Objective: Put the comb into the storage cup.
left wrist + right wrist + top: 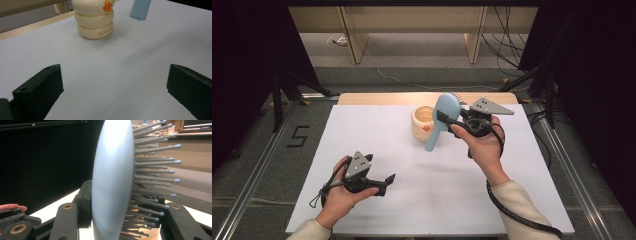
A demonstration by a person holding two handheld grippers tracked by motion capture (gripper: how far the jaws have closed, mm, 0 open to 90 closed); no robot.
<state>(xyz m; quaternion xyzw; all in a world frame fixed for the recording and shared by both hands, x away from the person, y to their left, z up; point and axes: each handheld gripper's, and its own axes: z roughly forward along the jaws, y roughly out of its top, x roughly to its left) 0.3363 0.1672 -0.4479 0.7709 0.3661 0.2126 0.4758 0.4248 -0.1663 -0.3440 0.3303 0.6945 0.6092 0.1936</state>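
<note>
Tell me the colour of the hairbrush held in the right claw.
Light blue hairbrush, with grey, blue-tipped bristles; best seen in the right gripper view.

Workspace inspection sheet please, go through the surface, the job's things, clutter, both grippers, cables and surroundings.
Surface: white table, bare wooden strip along its far edge.
Job's things: light blue hairbrush held up off the table, bristles facing away; cream ring-shaped holder with an orange mark standing upright.
Clutter: nothing seen.
Grippers: right gripper shut on the hairbrush; left gripper open, empty, low over the table.
Cables: black cable trailing from the right gripper.
Surroundings: grey floor, loose wires, dark curtains.
</note>
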